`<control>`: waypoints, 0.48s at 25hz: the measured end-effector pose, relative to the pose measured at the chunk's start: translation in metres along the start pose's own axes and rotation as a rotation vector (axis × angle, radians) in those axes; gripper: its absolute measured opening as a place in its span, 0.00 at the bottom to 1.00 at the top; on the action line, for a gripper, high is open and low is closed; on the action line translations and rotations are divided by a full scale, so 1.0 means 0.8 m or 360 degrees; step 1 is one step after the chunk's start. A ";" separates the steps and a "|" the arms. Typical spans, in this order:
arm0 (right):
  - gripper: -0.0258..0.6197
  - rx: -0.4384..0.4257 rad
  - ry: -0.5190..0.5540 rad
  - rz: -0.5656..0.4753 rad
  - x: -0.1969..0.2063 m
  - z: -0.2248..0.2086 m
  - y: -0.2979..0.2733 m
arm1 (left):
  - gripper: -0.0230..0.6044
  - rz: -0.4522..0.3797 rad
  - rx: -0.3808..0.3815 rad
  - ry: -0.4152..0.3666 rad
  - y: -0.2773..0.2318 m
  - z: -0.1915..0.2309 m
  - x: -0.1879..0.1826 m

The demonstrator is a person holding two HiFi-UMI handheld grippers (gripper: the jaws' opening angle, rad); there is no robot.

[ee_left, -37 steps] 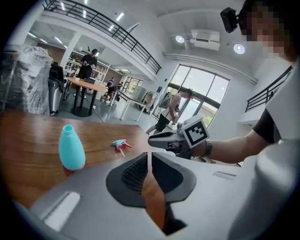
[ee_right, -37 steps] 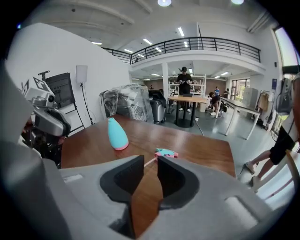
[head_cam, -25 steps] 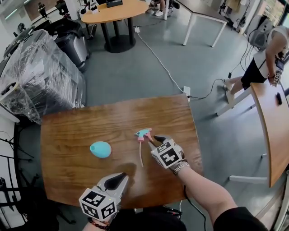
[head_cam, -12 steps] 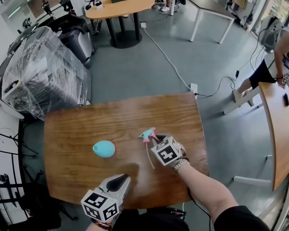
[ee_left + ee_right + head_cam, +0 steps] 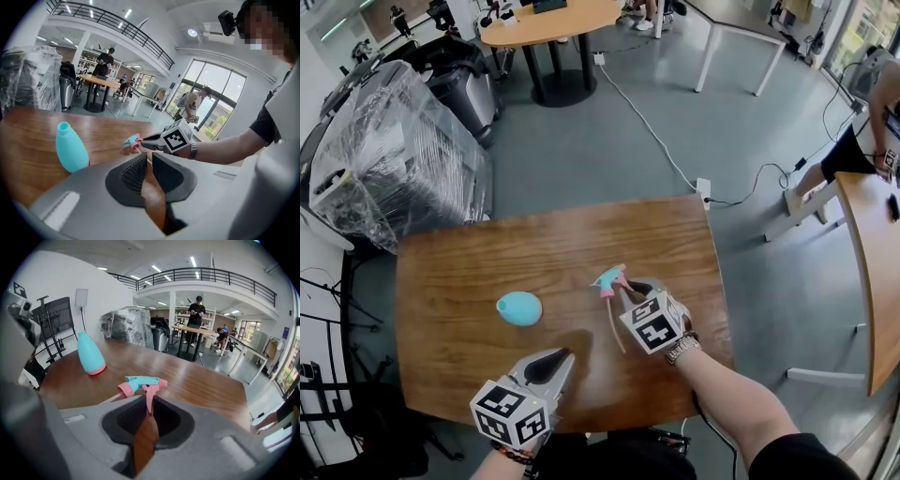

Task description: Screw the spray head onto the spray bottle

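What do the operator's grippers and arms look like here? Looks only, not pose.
Both the left gripper and right gripper have light grey moulded shells, black pads and a white cube with black square markers. Right wrist: a metal watch band. Left wrist: a dark beaded bracelet. Dark short sleeve on the right arm.

Teal-and-pink spray head (image 5: 610, 279), trigger pinched, is apart from the upright teal spray bottle (image 5: 519, 307).
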State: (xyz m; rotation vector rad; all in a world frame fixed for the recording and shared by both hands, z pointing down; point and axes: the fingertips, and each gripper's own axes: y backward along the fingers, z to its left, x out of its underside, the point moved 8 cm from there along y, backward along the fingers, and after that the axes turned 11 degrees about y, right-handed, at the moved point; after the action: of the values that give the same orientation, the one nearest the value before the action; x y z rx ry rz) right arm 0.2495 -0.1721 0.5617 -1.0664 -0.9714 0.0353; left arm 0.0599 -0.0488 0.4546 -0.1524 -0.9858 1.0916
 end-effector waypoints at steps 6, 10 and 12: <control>0.09 0.0027 0.0019 -0.0154 -0.015 0.010 0.037 | 0.13 -0.0026 0.0020 -0.0091 0.005 0.007 -0.016; 0.09 0.0030 0.0035 -0.0264 -0.032 0.026 0.069 | 0.14 -0.0033 0.0051 -0.0198 0.015 0.014 -0.028; 0.09 0.0043 0.0058 -0.0330 -0.041 0.035 0.087 | 0.15 -0.0037 0.0093 -0.0211 0.020 0.016 -0.033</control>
State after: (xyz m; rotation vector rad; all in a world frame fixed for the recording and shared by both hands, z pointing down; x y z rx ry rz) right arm 0.2393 -0.1308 0.4918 -0.9340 -1.0414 -0.1401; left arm 0.0371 -0.0664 0.4371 -0.0208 -1.0701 1.1189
